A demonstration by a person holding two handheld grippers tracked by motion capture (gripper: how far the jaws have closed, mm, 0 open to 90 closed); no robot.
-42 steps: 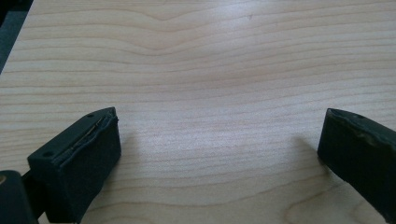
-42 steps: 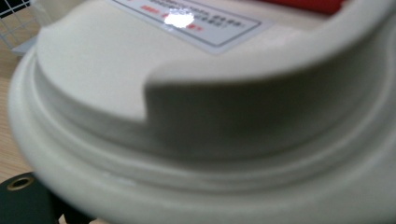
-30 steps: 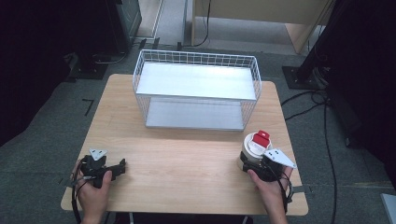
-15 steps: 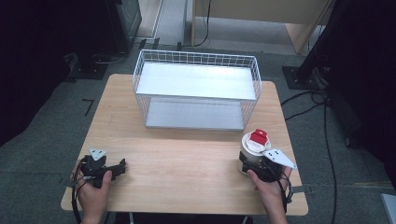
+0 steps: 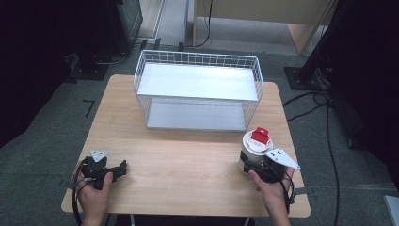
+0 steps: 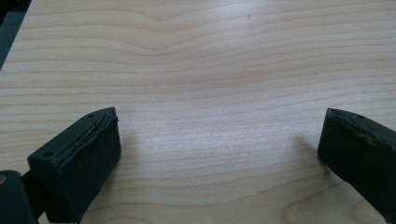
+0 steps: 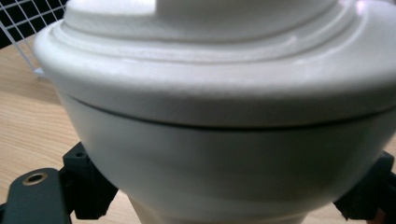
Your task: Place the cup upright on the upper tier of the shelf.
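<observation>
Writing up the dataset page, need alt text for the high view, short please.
A person's right gripper is closed around the base of a white container with a red cap on a wooden table. The left gripper rests open near the table's front left, and an empty white wire basket stands at the far side.

White wire basket (image 5: 197, 92) upper centre on wooden table (image 5: 188, 160). Right gripper (image 5: 256, 167) lower right, clamped on white container (image 5: 254, 148), red cap. Left gripper (image 5: 120, 169) lower left, empty.
</observation>
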